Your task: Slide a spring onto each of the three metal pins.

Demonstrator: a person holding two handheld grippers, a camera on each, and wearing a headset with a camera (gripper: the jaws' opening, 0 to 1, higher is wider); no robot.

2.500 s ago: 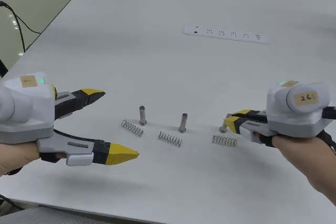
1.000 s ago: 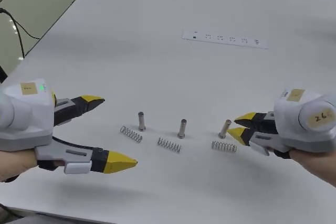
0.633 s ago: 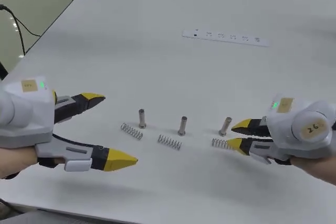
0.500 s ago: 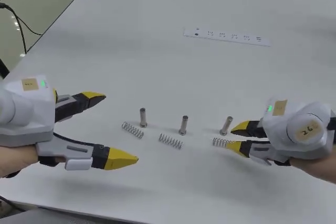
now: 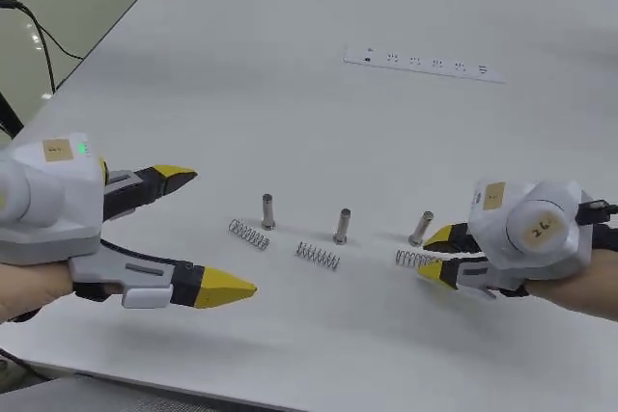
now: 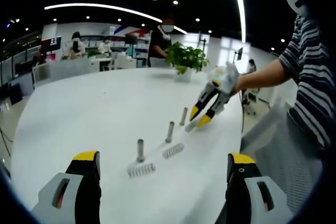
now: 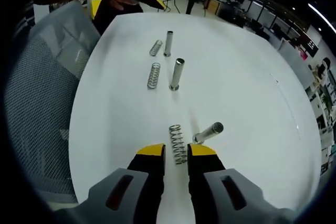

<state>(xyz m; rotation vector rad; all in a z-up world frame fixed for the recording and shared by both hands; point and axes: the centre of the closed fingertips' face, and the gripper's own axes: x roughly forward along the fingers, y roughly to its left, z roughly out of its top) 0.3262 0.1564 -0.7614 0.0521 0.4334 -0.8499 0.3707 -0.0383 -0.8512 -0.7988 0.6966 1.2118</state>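
1. Head view: three short silver metal pins (image 5: 342, 225) stand in a row on the white tabletop (image 5: 290, 94). Three small coiled wire springs (image 5: 317, 256) lie just in front of them, none yet on a pin. The yellow-tipped right gripper (image 5: 435, 254) has its jaws a little apart at the right-end spring (image 5: 410, 258). The left gripper (image 5: 208, 231) hovers left of the row, jaws wide apart and empty. A white power strip (image 5: 423, 64) lies well behind, out of the way.

2. Left gripper view: its own jaws are spread wide with nothing between them. The row runs away toward the right gripper, and a potted green plant (image 6: 184, 59) sits at the far end.

3. Right gripper view: the jaws, narrowly apart, straddle the near end of the right-end spring without clamping it. The right-end pin (image 7: 208, 132) is just beside it and appears to lean. The spring looks light and compressible, apt to roll or flick out of a hard pinch. A gentle hold across mid-length coils, one end left free, would probably suit. That close pin seems likeliest to get knocked.
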